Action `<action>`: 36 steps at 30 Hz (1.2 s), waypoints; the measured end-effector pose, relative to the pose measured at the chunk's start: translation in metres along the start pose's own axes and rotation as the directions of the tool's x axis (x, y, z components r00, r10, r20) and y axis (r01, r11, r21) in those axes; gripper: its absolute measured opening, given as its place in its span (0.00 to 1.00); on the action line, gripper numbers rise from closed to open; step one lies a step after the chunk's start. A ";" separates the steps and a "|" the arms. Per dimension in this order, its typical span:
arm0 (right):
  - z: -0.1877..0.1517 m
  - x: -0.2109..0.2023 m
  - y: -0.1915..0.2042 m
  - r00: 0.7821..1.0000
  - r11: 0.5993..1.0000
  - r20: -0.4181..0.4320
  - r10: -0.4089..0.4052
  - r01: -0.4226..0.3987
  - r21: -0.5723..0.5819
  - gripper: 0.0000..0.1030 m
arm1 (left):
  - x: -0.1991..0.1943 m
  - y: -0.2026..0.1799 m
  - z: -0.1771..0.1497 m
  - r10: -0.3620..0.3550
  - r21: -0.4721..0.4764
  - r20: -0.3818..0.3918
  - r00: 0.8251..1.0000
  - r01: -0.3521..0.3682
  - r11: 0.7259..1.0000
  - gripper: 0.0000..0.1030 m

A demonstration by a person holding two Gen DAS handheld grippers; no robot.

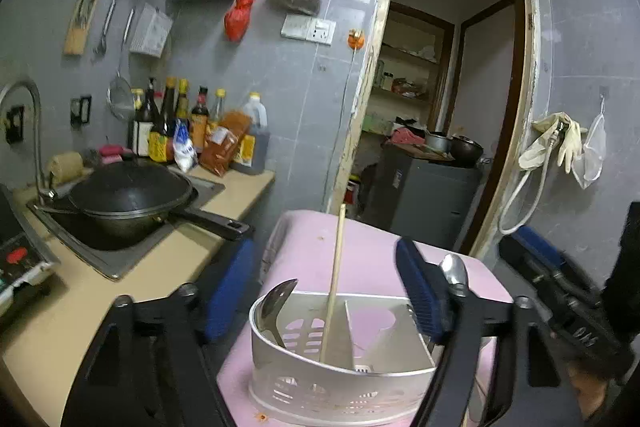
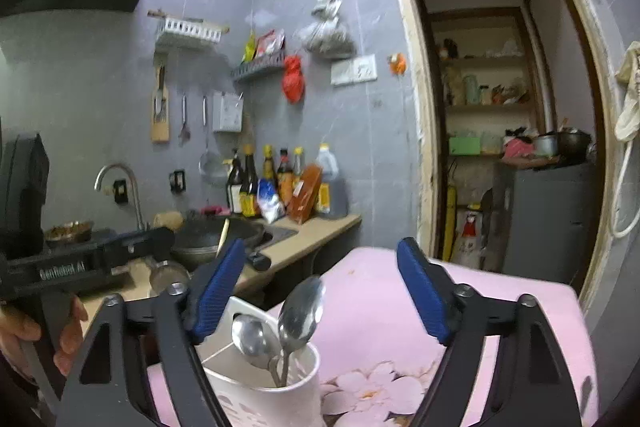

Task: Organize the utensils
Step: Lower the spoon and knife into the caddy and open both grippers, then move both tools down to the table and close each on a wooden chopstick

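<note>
Both claws stand spread wide and grip nothing. The left claw (image 1: 326, 297) hangs over a white caddy (image 1: 340, 379) that sits on a pink cloth (image 1: 360, 251); its blue pads (image 1: 420, 291) lie to either side of the caddy, the left pad blurred and clear of the rim, the right pad just above the caddy's right end, and I cannot tell whether it touches. In the caddy's left section a spoon (image 1: 276, 307) leans bowl-up against the curved wall, and a chopstick (image 1: 334, 283) stands tilted beside the middle divider. A second spoon bowl (image 1: 454, 269) shows just behind the right pad, close against the finger. The right claw (image 2: 320, 293) is likewise released, its pads (image 2: 424, 295) well apart over the same pink cloth. Between its fingers, low in that view, is the white caddy's end (image 2: 260, 395), with two spoons (image 2: 300, 311) standing bowl-up in it, their handles crossing near the bottom; the left pad is just beside the rim, the right pad is far from it. At the left edge of the right view a hand (image 2: 36, 331) grips the black handle of the other tool. Behind, a wok (image 1: 132, 195) rests on the counter (image 1: 120, 291) by the sink.
</note>
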State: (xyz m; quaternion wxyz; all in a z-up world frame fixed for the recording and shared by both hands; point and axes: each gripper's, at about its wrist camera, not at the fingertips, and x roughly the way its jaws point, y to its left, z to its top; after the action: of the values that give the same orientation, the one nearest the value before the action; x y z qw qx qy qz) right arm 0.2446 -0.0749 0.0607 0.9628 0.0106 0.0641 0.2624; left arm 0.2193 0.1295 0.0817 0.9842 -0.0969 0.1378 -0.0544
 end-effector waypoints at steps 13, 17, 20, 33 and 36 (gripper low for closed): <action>0.008 -0.073 -0.043 0.993 0.991 0.016 -0.118 0.119 -0.063 1.00 | -0.025 -0.060 -0.018 -0.068 0.061 0.035 0.997 0.066 0.996 0.91; 0.000 -0.093 -0.061 0.986 0.981 -0.005 -0.168 0.167 -0.103 1.00 | -0.031 -0.080 -0.034 -0.085 0.087 0.043 0.995 0.081 0.993 0.92; -0.007 -0.108 -0.079 0.977 0.971 -0.020 -0.214 0.210 -0.115 1.00 | -0.030 -0.094 -0.046 -0.096 0.114 0.021 0.995 0.093 0.989 0.92; -0.051 -0.135 -0.171 0.915 0.943 -0.243 -0.322 0.332 -0.002 1.00 | 0.010 -0.157 -0.103 -0.183 0.142 -0.271 0.945 0.227 0.964 0.92; -0.061 -0.128 -0.183 0.910 0.951 -0.304 -0.282 0.307 0.036 1.00 | 0.023 -0.171 -0.109 -0.164 0.176 -0.329 0.930 0.231 0.957 0.92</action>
State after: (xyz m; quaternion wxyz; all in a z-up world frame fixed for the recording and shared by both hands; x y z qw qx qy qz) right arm 0.2201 -0.2987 0.0053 0.9695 0.0016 0.2189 0.1099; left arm 0.1972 -0.0596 0.0081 0.9443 0.0046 0.2739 -0.1825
